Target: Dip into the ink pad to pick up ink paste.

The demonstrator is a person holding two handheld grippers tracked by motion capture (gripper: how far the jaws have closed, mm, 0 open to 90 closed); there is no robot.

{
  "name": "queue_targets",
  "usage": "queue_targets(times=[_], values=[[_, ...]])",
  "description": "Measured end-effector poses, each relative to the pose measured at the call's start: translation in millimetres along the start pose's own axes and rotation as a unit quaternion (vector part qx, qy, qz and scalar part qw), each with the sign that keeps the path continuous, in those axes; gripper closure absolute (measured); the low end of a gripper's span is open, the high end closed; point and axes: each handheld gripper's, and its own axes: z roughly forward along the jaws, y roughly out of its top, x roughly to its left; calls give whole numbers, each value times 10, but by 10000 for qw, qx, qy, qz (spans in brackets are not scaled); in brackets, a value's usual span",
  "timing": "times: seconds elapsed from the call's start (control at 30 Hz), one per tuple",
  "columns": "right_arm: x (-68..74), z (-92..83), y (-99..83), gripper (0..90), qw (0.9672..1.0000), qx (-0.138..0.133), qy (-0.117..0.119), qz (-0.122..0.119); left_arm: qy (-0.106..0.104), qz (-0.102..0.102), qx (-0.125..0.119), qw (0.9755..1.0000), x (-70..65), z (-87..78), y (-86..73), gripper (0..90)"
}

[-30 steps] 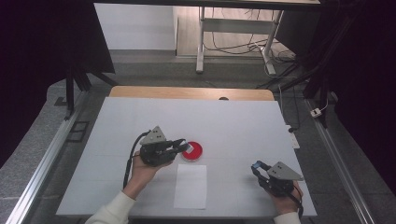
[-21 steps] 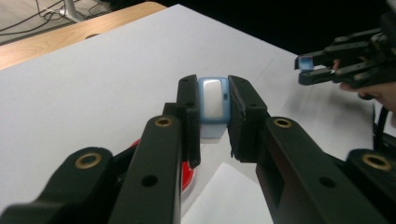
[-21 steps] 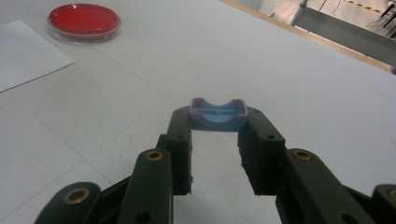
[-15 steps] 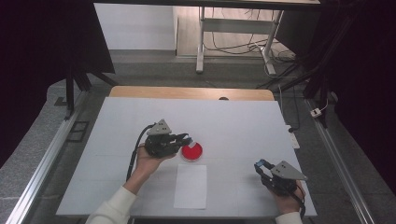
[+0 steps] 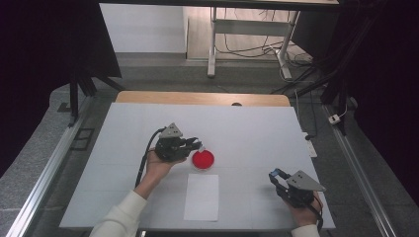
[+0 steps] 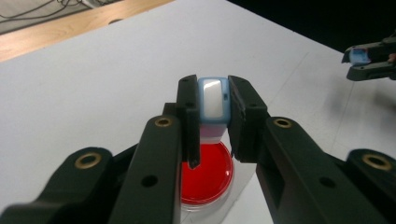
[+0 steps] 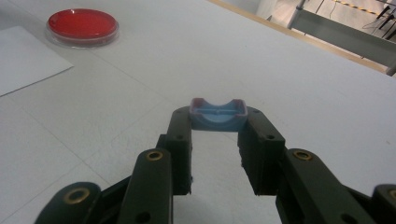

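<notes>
Above red dish (image 5: 203, 159) at mid-surface (image 5: 247, 128): left gripper (image 6: 214, 116) clamps blue-and-white block (image 6: 213, 100). Near right edge, right gripper (image 7: 218, 122) pinches blue cap (image 7: 218, 114). Paper sheet (image 5: 202, 196) just below dish.

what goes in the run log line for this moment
left gripper: shut on blue block, over red dish | right gripper: shut on blue cap

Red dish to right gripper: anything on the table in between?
Nothing between them. In the high view, bare white table runs from the red dish to the right gripper; the white paper sheet lies just beside that line.
</notes>
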Motion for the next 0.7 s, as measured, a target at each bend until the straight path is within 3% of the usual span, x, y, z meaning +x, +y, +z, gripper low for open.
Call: queue_targets(times=[0.2, 0.7], values=[[-2, -9, -4, 653, 10000, -20, 19, 45, 35, -65, 159, 9998, 14, 129, 40, 752], [4, 8, -7, 653, 10000, -14, 27, 81, 168, 204, 652, 9975, 40, 193, 73, 753]])
